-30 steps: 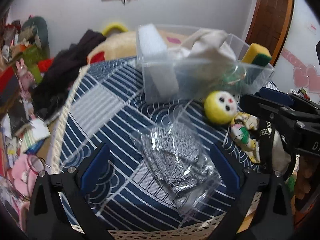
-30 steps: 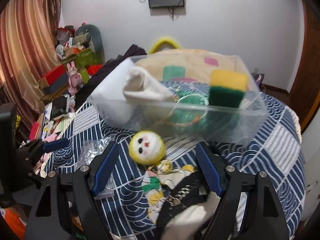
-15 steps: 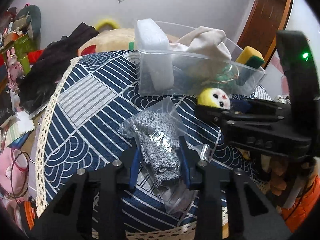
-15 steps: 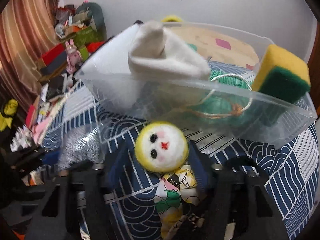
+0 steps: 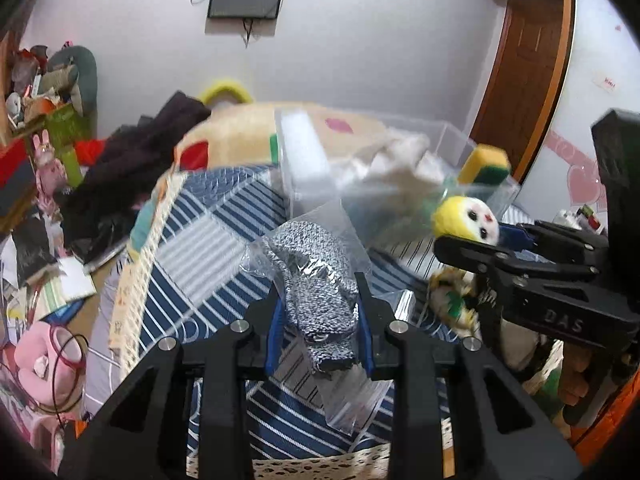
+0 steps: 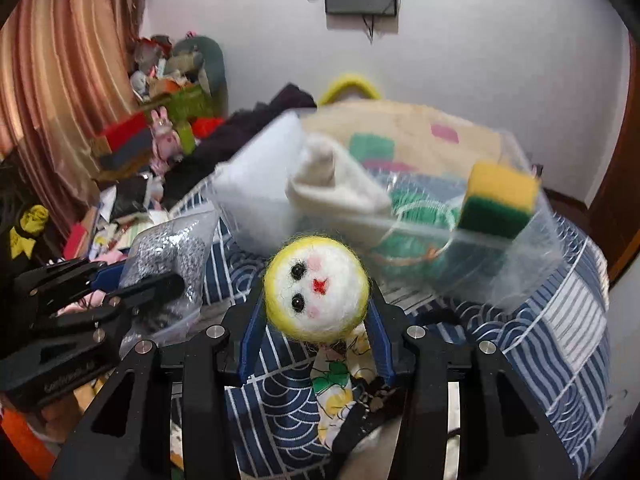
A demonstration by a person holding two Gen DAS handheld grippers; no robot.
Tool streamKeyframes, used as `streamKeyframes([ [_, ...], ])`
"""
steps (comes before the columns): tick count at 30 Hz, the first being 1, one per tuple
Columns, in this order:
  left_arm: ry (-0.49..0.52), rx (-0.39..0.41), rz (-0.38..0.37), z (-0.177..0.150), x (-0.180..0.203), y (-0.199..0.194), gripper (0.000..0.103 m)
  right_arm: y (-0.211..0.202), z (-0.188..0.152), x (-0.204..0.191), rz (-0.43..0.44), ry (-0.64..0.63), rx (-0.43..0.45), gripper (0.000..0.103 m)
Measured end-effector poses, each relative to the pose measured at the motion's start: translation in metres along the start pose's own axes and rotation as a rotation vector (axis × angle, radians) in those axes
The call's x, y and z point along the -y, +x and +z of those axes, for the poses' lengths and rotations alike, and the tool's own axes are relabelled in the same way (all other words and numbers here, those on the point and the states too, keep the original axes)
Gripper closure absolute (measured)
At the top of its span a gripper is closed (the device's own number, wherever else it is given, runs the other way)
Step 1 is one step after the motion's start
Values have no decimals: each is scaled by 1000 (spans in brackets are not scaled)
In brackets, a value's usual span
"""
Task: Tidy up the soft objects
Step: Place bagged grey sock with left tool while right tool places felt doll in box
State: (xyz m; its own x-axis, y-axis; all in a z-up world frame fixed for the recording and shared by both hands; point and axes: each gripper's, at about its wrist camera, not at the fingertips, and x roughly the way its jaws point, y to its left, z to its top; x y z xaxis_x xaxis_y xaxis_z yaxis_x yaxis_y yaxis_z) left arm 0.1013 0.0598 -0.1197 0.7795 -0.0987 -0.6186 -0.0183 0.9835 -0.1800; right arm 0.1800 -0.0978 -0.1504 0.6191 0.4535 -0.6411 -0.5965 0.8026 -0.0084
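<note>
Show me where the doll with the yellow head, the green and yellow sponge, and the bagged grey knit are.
doll (image 6: pixel 316 288): right wrist view, on its white face.
sponge (image 6: pixel 500 200): right wrist view, where yellow meets green.
bagged grey knit (image 5: pixel 320 288): left wrist view, mid-fabric.

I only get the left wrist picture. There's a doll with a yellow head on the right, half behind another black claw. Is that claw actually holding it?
Observer: In the right wrist view, yes. The right gripper is closing its jaws on the doll, with one blue pad on each side below its head.
Visitor: And the green blur in the clear box?
Observer: That's a green knitted bundle with a thin ring on it. It lies in the box beside a cream cloth.
Visitor: Anything further left that I'm missing?
Observer: A pinkish striped curtain hangs there.
</note>
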Motion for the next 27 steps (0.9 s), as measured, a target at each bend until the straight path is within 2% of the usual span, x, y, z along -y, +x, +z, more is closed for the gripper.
streamKeyframes([
  [8,19,123,-6,36,12,-28,72,-34,14,11,-28,0,122,61],
  [15,49,193,-6,70,29,-29,72,-49,32,20,-79,11,206,60],
  [21,46,213,-8,94,33,-20,72,-46,47,29,-108,32,243,60],
  [27,41,190,7,111,35,1,72,-33,57,34,-92,46,232,60],
])
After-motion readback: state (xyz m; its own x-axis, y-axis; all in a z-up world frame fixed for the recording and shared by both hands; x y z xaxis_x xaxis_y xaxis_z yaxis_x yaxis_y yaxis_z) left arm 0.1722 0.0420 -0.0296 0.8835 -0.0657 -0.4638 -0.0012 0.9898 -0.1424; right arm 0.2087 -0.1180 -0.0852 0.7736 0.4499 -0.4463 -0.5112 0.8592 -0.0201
